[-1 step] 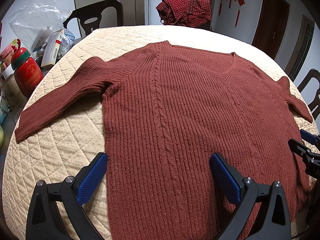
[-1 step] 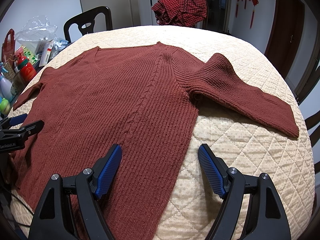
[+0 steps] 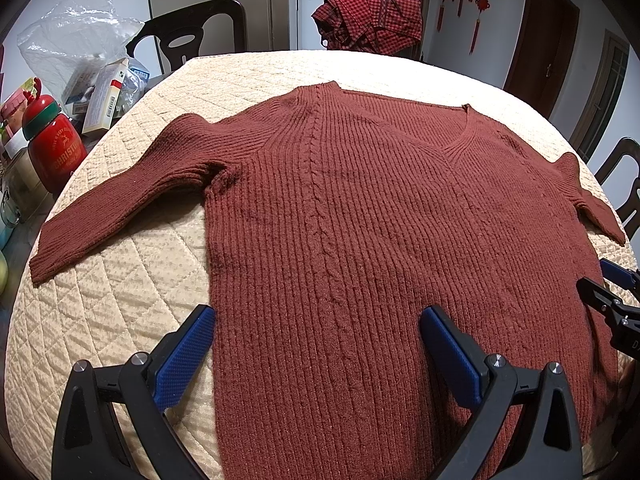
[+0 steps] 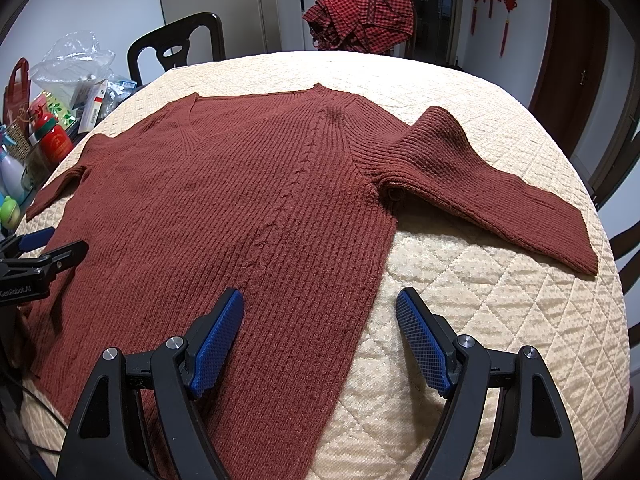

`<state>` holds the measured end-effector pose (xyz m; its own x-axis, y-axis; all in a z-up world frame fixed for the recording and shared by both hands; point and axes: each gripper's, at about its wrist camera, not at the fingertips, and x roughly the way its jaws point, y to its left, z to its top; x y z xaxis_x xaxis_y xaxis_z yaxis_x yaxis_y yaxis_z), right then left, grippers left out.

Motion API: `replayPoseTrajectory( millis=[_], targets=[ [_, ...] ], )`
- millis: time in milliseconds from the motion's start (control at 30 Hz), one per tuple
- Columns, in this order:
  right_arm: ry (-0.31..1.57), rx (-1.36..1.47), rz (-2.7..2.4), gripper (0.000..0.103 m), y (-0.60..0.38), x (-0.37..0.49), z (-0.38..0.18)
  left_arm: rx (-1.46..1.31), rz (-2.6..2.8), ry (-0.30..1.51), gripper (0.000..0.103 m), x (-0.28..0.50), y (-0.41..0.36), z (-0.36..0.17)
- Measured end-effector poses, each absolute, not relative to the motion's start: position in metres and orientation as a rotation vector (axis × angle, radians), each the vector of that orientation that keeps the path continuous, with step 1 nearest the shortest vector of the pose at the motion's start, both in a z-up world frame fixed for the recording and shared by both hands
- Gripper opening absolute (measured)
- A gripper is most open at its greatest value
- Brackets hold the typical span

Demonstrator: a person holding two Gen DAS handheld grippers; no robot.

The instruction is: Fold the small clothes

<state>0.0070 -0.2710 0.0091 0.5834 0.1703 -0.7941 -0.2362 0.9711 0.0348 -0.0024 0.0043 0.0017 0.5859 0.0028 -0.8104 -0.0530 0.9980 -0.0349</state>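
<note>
- A rust-red knit sweater [image 3: 360, 220] lies flat, front up, on the cream quilted table cover [image 3: 120, 300], V-neck toward 12 o'clock and hem toward 6.
- The left gripper [image 3: 316, 344] hovers over the hem area with its blue pads spread wide and nothing between them; in its own view the left pad sits just outside the sweater's side edge at 7 o'clock, the right pad over the knit.
- The right gripper [image 4: 320, 332] is likewise wide open and empty, straddling the other side edge: left pad over the knit, right pad over bare quilt at 5 o'clock.
- One sleeve [image 3: 116, 208] slants out toward 9 o'clock in the left view, its cuff near the table edge; the other sleeve [image 4: 492, 196] runs toward 3 o'clock in the right view.
- Bare quilt lies open beyond the neckline at 12 o'clock.
- A red bottle [image 3: 54, 148] and boxes crowd the 9–10 o'clock rim; a checked cloth [image 3: 370, 20] hangs on a chair at 12.
</note>
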Motion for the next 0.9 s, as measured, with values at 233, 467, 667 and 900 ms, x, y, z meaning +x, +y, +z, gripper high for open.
replayPoseTrajectory(
  millis=[233, 467, 667, 900],
  targets=[
    [0.918, -0.077, 0.238, 0.079, -0.2711, 0.0069, 0.0091, -0.055, 0.034, 0.950, 0.103, -0.0019, 0.0054, 0.0011],
    [0.918, -0.077, 0.238, 0.079, -0.2711, 0.0068, 0.0091, -0.053, 0.037, 0.953, 0.103, -0.0005, 0.0053, 0.0007],
    [0.918, -0.077, 0.238, 0.079, -0.2713, 0.0068, 0.0091, -0.049, 0.036, 0.952, 0.103, 0.0004, 0.0047, 0.0005],
    [0.918, -0.077, 0.238, 0.079, -0.2714, 0.0069, 0.0092, -0.049, 0.036, 0.957, 0.103, 0.0005, 0.0038, 0.0007]
  ],
)
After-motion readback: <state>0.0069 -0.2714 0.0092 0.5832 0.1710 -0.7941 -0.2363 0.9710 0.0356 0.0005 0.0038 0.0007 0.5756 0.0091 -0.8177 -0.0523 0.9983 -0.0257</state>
